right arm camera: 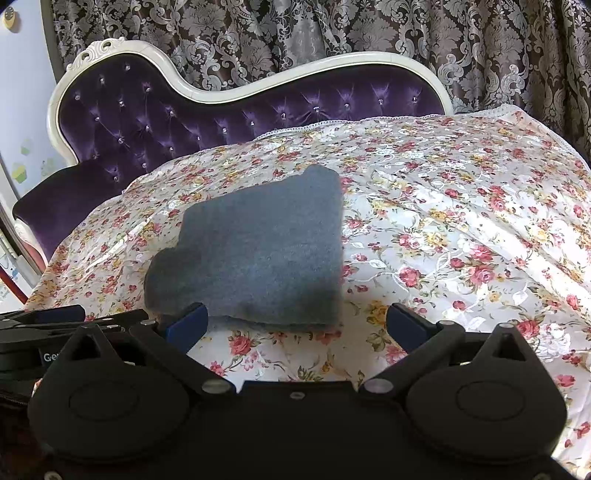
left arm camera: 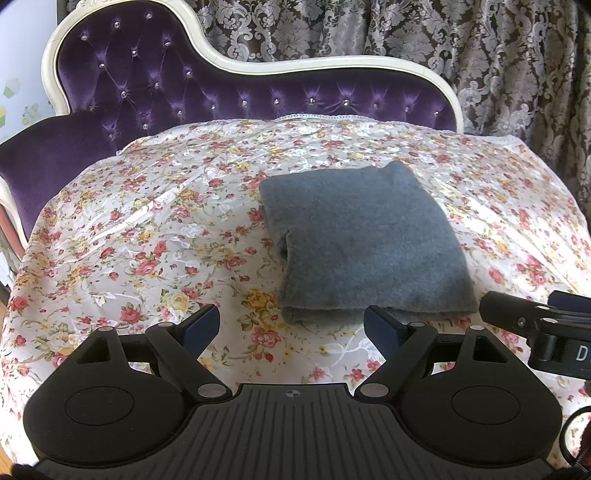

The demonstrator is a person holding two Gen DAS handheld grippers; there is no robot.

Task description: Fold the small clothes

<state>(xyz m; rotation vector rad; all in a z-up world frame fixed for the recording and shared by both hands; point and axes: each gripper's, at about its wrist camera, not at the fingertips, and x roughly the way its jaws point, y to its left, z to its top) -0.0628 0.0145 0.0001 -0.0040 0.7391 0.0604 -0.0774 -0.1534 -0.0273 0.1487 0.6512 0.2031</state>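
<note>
Nearest to me are my left tongs (left arm camera: pixel 291 325), their black arms spread wide and the blue-padded tips standing well apart with nothing between them; they hover over the flowered cloth (left arm camera: pixel 147 236) just short of the near edge of the folded grey garment (left arm camera: pixel 365 240). My right tongs (right arm camera: pixel 295 325) stand just as wide, likewise empty, and their left tip sits right by the near left corner of the same garment, though I cannot tell whether it touches. From the left view the right tongs show at the right edge as a dark arm beside the garment's near right corner; from the right view the left tongs lie low at the left edge. The grey garment is a thick, fuzzy piece folded into a neat, roughly square pack, lying flat in the middle of the flowered cloth, with a layered fold showing along its left side and its near edge. The cloth is shiny white with red and yellow roses and drapes over the seat, with a lace trim along its far edge. Behind it rises the purple tufted back of a sofa (left arm camera: pixel 147 85), studded with small bright buttons and framed in a cream curved rim. Beyond that hangs a dark curtain (left arm camera: pixel 406 33) with a pale damask pattern, and a light wall (right arm camera: pixel 22 92) with small stickers shows at the far left.
</note>
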